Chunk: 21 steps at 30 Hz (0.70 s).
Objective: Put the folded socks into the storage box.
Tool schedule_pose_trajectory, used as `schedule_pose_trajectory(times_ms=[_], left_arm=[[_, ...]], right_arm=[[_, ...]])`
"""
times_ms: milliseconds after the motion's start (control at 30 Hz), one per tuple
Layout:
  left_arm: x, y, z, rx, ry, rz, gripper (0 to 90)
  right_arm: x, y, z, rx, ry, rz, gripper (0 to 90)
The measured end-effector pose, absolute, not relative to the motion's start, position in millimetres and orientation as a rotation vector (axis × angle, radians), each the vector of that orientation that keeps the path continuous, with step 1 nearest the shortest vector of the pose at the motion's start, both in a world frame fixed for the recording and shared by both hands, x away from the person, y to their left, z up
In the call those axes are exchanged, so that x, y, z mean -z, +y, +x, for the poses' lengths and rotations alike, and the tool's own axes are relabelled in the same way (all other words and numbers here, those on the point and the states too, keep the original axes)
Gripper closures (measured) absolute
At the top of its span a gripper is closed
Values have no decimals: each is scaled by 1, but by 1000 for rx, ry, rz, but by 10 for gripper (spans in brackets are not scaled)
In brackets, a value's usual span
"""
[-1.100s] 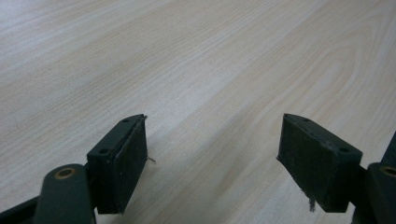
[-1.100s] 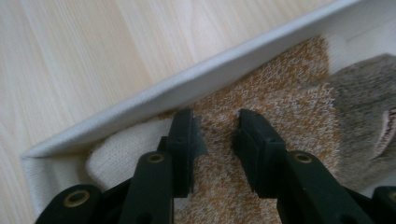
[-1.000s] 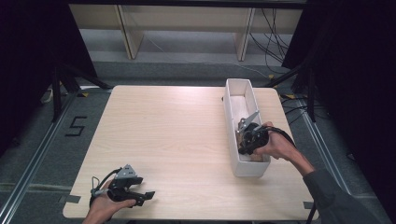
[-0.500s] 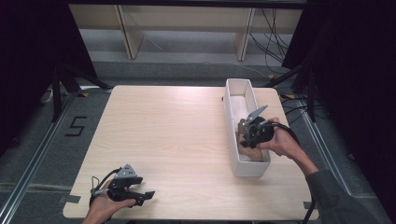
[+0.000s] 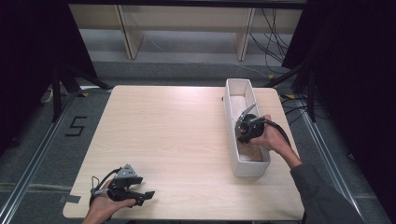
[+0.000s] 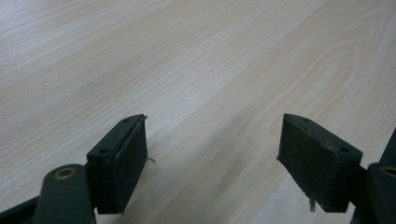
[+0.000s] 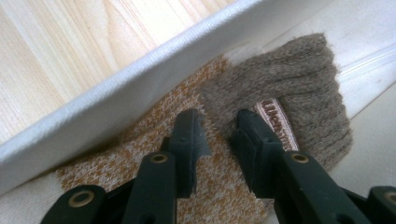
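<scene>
A knitted sock point(image 7: 303, 74) with a brown ribbed cuff and an orange-flecked body lies inside a long white box point(image 5: 229, 122) at the table's right side. Its tan fabric point(image 5: 250, 152) shows at the box's near end in the high view. My right gripper point(image 7: 217, 123) points down into the box point(image 7: 154, 70), its tips resting on the sock where cuff meets body. Its jaws have just been closing and stand narrowly apart, fabric showing in the gap, nothing pinched. From above, that gripper point(image 5: 245, 130) sits over the box's middle. My left gripper point(image 5: 144, 196) lies open at the table's near left corner, nothing between its pads point(image 6: 215, 149).
The light wooden table point(image 5: 177, 130) stretches between the two hands. Shelving and cables stand beyond the far edge. A cable trails from the right gripper over the box's right wall.
The right gripper has shifted a little along the box away from its near end and dipped toward the sock. The left gripper has stayed put.
</scene>
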<state>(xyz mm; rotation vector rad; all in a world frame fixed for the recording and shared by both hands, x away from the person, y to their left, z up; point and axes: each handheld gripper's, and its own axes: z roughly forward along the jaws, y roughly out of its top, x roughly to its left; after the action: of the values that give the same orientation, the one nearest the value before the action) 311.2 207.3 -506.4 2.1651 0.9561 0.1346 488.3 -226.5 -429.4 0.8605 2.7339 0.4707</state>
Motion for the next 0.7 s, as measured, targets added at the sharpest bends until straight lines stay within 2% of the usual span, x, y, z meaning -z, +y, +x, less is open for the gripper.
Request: schedule_pose_trajectory(times_ms=[133, 400, 533, 700], left_arm=[[505, 207, 311, -140, 964, 2146, 229], [502, 214, 311, -164, 972, 2137, 229], [500, 218, 310, -178, 983, 2118, 228], [502, 224, 308, -205, 1009, 2103, 213]], right_arm=[[426, -228, 487, -487, 2726, 875, 674], [382, -256, 469, -789, 2585, 998, 623], [370, -276, 459, -864, 2529, 1067, 576], [368, -297, 445, -958, 2470, 1123, 468]])
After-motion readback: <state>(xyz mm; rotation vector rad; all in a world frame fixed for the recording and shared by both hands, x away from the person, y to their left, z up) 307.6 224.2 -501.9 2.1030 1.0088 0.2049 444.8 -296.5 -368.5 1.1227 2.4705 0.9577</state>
